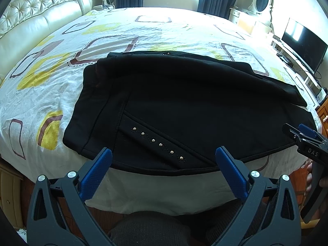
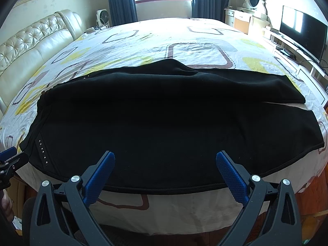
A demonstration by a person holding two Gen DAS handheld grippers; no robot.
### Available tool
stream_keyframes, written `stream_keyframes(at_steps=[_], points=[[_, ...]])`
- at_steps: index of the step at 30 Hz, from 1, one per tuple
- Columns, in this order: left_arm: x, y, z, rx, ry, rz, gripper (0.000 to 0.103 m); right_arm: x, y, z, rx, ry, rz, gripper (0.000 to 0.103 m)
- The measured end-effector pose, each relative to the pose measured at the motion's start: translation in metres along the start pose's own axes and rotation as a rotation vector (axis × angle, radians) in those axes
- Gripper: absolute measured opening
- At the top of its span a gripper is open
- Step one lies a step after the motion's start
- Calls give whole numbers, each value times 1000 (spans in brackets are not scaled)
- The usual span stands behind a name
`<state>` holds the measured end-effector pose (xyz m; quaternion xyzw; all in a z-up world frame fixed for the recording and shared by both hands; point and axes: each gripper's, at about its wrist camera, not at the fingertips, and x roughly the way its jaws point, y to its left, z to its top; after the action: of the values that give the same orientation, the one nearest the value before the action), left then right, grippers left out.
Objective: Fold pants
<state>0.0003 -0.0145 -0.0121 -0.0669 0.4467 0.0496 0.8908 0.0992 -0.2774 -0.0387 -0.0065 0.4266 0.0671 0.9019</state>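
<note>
Left wrist view shows the black pants (image 1: pixel 184 106) lying on the bed (image 1: pixel 41 94) close to its near edge, with the waistband end at the left and the legs running to the right. At the left part, a slanted pocket with a row of small studs (image 1: pixel 157 142) is on top. Further to the right, one leg lies over the other, its hem (image 1: pixel 295 96) ending a little before the lower one. So I judge that the first fold, leg upon leg, is already made, but not very tidy, and the folds across the length are left to do.

The left gripper (image 1: pixel 164 157) hovers just before the near edge of the pants, at the pocket, its jaws wide apart and holding nothing. The right gripper (image 2: pixel 165 161) is in front of the middle of the legs, its jaws wide apart too and empty, not touching the cloth.

The next step probably needs both grippers to take one end of the pants and bring it over.
</note>
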Motion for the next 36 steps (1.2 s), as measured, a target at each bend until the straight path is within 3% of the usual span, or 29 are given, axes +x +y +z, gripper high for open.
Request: stream_keyframes(at_steps=[12,16,18,21,26,31,36], points=[[0,0,0,-2,5,-15,101,1,4,-3,-1,14,14,99],[-2,2,4,-7,18,-45,101,1,3,-1,5,25,26,99],[-7,11,14,-29,23,-95,101,-1,3,1,9,26,37,99],[-9,35,34,-90,50,-212,101,-7,4,7,-11,8,55,99],[12,110,74,-262,102,-374,101,-16,10,27,-98,-61,64,99],[60,184,125,-329,99,-353,101,-6,11,50,-92,-73,100,99],[135,229,166,-395,186,-359,101,15,16,66,-75,-50,139,99]])
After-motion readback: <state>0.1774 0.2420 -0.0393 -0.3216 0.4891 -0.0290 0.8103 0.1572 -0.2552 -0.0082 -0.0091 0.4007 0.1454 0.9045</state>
